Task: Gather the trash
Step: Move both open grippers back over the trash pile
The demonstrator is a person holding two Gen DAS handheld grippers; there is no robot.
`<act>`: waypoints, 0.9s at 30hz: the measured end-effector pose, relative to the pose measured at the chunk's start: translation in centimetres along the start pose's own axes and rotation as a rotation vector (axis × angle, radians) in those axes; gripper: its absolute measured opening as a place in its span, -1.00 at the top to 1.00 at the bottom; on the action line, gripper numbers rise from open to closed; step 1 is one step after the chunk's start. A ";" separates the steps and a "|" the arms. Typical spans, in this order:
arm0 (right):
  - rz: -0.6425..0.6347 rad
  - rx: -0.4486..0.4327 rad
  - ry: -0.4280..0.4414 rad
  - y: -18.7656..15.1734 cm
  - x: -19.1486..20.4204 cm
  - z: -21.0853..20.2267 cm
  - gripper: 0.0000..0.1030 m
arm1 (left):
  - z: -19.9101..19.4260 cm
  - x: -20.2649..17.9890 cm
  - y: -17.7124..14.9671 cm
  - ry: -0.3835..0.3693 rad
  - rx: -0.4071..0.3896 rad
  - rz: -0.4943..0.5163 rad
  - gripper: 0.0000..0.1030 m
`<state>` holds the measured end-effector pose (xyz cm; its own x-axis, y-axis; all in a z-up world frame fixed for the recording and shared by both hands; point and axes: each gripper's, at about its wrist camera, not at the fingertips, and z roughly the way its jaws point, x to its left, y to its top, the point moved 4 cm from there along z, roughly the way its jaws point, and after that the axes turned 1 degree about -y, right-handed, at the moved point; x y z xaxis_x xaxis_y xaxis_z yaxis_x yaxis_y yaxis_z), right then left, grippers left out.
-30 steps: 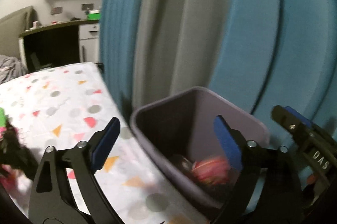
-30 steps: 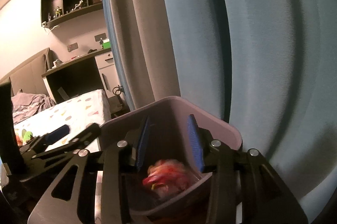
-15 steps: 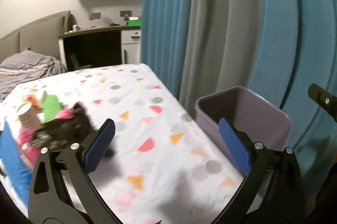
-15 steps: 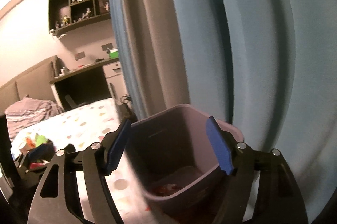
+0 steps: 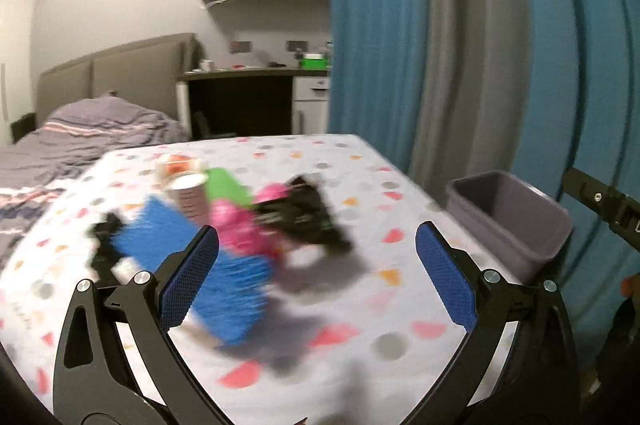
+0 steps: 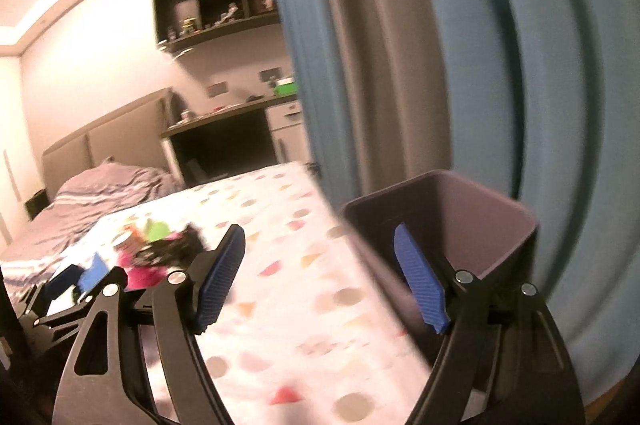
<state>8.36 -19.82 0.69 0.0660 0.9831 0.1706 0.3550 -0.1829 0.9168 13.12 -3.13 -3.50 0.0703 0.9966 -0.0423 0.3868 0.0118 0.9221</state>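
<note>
While the left gripper (image 5: 316,277) hangs over the table with its blue pads spread wide and nothing between them, the trash pile (image 5: 240,221) sits just ahead of it on the patterned tablecloth (image 5: 360,341). That heap is blurred, but you can pick out a paper cup (image 5: 190,195), a green scrap (image 5: 226,185), something pink (image 5: 240,229), a blue piece (image 5: 168,237) and a black crumpled item (image 5: 308,217), all bunched together and touching. Over at the table's right edge stands the grey bin (image 5: 516,221), set against the blue and grey curtain (image 5: 460,45) and well apart from the pile.

Now the right gripper (image 6: 320,277): its jaws have just been opening, they stand released and empty, one finger in front of the bin (image 6: 460,201), the other over the cloth. From this side the trash pile (image 6: 152,249) lies far left on the table, behind the left gripper's black frame. Whether the bin holds anything, I can't tell. A bed (image 5: 80,137) and a desk (image 5: 240,77) sit in the background.
</note>
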 end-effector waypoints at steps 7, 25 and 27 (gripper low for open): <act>-0.059 0.064 0.101 -2.6 5.5 1.0 -0.46 | -3.2 8.1 -1.7 0.119 0.005 -0.075 -0.89; -0.114 0.330 0.370 -8.8 18.0 7.0 -0.23 | -5.9 19.5 -3.4 0.276 -0.016 -0.214 -0.89; -0.106 0.350 0.386 -9.1 18.7 7.6 -0.19 | -6.0 20.1 -3.6 0.281 -0.016 -0.221 -0.89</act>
<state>13.46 0.21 -7.22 -0.3114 0.9128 0.2643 0.6353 -0.0069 0.7723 7.64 17.35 -5.34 -0.2697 0.9533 -0.1361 0.3500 0.2287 0.9084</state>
